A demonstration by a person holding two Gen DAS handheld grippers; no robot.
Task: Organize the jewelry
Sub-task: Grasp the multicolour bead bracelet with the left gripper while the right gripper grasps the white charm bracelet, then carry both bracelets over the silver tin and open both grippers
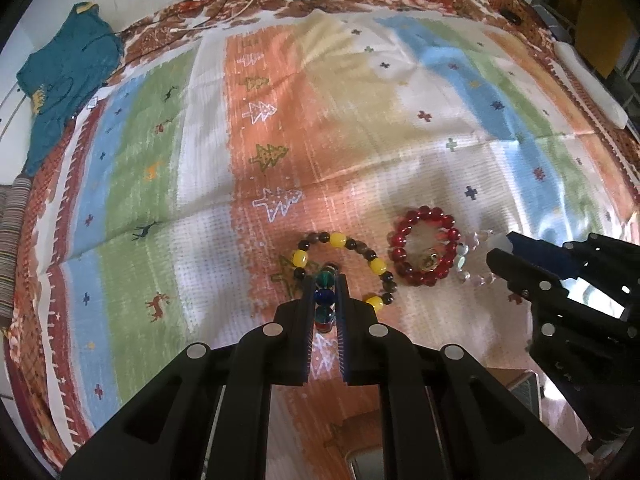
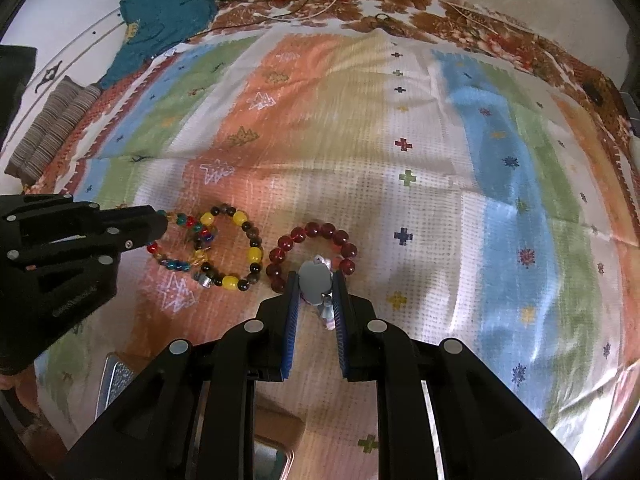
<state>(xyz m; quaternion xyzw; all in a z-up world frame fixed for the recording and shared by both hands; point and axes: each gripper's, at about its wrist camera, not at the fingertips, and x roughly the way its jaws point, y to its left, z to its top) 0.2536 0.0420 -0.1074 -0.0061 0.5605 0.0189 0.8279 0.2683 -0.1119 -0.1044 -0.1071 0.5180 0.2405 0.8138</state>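
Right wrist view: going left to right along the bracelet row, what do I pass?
Left tool → multicolour bead bracelet → yellow-and-dark bead bracelet → red bead bracelet → right tool

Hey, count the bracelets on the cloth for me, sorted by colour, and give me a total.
Red bead bracelet: 1
Yellow and dark bead bracelet: 1
Mixed-colour bead bracelet, held by the left gripper: 1
Clear bead bracelet, held by the right gripper: 1
Total: 4 bracelets
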